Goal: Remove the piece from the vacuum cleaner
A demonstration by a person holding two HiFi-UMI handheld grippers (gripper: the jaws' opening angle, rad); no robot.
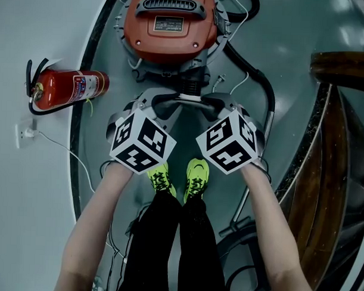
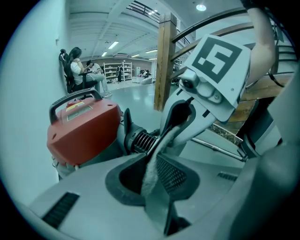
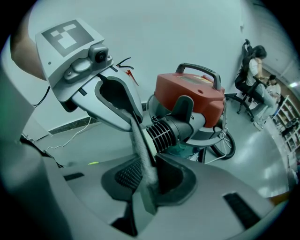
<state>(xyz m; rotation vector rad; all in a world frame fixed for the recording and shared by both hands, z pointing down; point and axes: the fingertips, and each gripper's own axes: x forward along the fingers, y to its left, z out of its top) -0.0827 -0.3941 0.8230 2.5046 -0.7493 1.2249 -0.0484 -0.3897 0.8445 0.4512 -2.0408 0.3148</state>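
The red vacuum cleaner (image 1: 168, 25) stands on the floor in front of me, with its black ribbed hose socket (image 3: 164, 131) facing the grippers. A narrow grey strip with a fuzzy edge (image 1: 189, 98) spans between both grippers just in front of that socket. My left gripper (image 1: 165, 102) is shut on one end of the strip (image 2: 157, 154). My right gripper (image 1: 214, 103) is shut on the other end (image 3: 140, 150). Each gripper view shows the opposite gripper at the strip's far end. Where the strip meets the vacuum is hidden.
A red fire extinguisher (image 1: 68, 89) lies on the floor at the left, near a wall socket (image 1: 27, 133) with a white cable. The black vacuum hose (image 1: 259, 79) curves down the right. A wooden stair railing (image 1: 340, 147) is at far right. Seated people (image 2: 77, 68) are far behind.
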